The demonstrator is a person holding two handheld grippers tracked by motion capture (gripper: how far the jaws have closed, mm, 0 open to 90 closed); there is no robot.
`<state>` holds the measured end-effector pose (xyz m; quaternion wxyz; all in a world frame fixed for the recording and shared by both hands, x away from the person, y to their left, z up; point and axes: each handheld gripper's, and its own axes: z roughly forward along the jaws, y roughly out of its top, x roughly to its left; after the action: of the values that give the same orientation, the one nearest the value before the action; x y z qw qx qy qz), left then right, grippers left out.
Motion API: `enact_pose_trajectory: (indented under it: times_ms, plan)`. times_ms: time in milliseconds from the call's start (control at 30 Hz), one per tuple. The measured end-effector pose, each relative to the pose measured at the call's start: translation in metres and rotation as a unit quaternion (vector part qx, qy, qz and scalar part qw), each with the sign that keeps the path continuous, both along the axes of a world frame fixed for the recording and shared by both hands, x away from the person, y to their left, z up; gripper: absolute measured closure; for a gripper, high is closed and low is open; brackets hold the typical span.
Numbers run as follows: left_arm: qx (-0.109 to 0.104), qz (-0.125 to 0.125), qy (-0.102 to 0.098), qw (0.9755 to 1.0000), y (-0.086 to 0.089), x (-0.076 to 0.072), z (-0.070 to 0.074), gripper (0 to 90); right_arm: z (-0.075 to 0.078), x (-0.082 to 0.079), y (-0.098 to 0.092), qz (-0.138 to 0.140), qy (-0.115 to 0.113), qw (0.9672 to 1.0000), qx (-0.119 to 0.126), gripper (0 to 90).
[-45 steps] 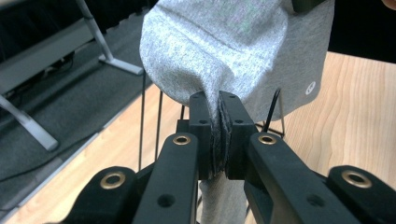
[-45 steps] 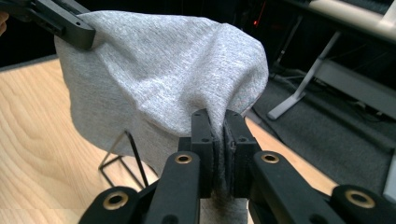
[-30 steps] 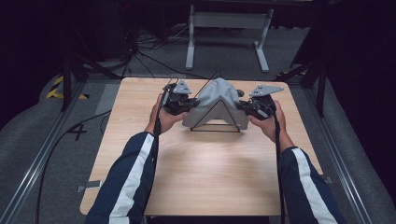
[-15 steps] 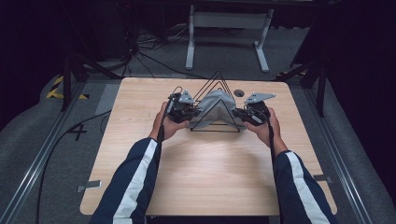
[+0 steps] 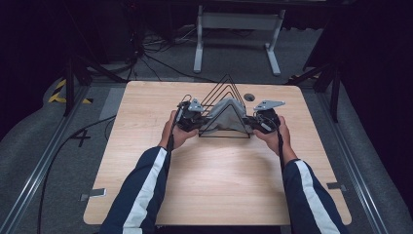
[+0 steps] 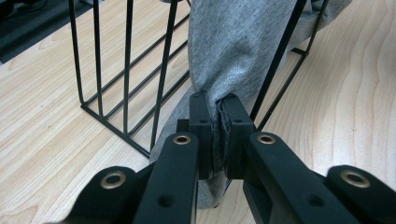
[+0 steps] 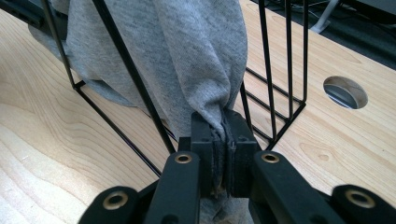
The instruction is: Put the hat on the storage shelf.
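Wore navy sleeves (image 5: pixel 146 187) with a broad white stripe; carried black grippers (image 6: pixel 218 122) (brass-ringed screw holes, grey three-cornered plates (image 5: pixel 269 104) on top) trailing thin black cables (image 5: pixel 280 146).

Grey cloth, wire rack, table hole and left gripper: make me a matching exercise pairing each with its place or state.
1 grey cloth
2 black wire rack
3 round table hole
4 left gripper

A stands on the wooden table
B clamped on a cloth end
C draped over the rack
D beyond the rack, near the table's far edge

Pairs: 1-C, 2-A, 3-D, 4-B
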<state>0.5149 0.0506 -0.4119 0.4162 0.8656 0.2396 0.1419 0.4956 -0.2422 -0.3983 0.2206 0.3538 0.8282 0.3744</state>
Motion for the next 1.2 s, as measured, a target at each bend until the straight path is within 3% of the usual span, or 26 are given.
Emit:
enact_pose_trajectory:
  times_ms: [300, 400, 600, 1000, 1200]
  plan:
    - [0.01, 0.007, -0.011, 0.9999, 0.007, -0.003, 0.008, 84.7, 0.008, -0.005, 0.0, 0.0, -0.007, 0.9999, -0.009, 84.0]
    - [0.003, 0.015, -0.016, 0.9998, 0.009, -0.004, 0.01, 83.6, 0.011, -0.006, -0.001, 0.0, -0.009, 0.9999, -0.013, 83.8]
    - [0.011, 0.016, -0.027, 0.9995, 0.019, -0.01, 0.021, 79.6, 0.019, -0.01, -0.002, -0.004, -0.021, 0.9996, -0.019, 79.2]
    - [0.038, 0.004, -0.052, 0.9979, 0.056, -0.045, 0.045, 69.1, 0.041, -0.036, -0.017, -0.003, -0.038, 0.9992, -0.009, 69.1]
    - [0.061, 0.008, -0.053, 0.9967, 0.077, -0.067, 0.047, 64.5, 0.043, -0.055, -0.025, 0.015, -0.035, 0.999, -0.024, 65.2]
